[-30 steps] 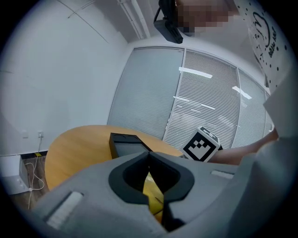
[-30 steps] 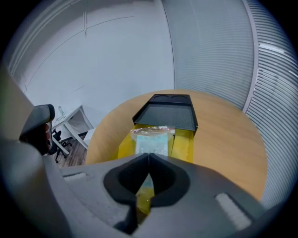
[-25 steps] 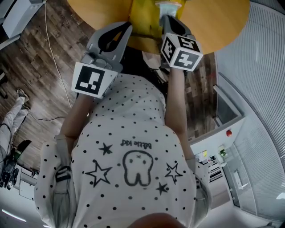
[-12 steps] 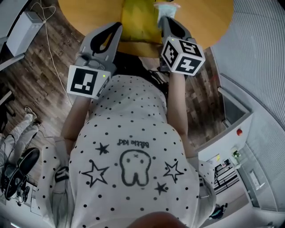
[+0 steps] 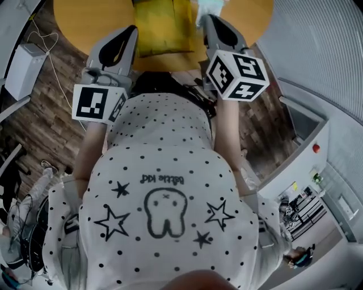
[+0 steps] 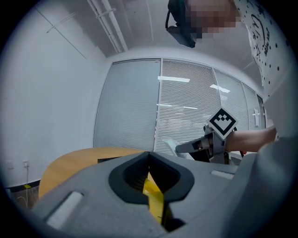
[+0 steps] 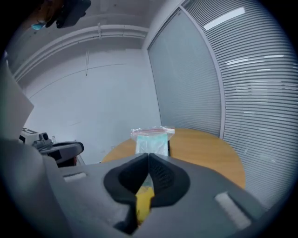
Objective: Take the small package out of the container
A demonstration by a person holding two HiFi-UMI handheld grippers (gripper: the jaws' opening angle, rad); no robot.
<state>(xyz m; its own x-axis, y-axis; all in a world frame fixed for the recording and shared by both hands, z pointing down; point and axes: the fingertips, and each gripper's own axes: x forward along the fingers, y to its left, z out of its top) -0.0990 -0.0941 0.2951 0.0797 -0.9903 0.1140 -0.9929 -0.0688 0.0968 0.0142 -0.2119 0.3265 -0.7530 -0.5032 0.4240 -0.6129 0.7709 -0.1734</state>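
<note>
A small clear package with a pale green inside (image 5: 209,5) (image 7: 151,139) sticks up from my right gripper (image 5: 209,18) (image 7: 148,155), which is shut on its lower end and holds it in the air above the round wooden table (image 5: 85,11). The container is a yellow bag (image 5: 164,28) lying on that table. It shows as a yellow patch (image 7: 142,202) under the right jaws. My left gripper (image 5: 131,29) (image 6: 148,154) is shut at the bag's left edge. A strip of the yellow bag (image 6: 153,195) runs between its jaws. In the left gripper view the right gripper (image 6: 179,148) hangs off to the right.
The person's dotted shirt (image 5: 164,187) fills the lower head view. A white box (image 5: 22,62) and cables lie on the wooden floor at the left. A slatted blind wall (image 5: 323,51) and a white counter (image 5: 295,147) stand at the right. A dark flat thing (image 6: 111,160) lies on the table.
My right gripper has risen with the package still in it. The left gripper has shifted slightly and stays at the bag's edge. The head view has swung, so the table sits further left.
</note>
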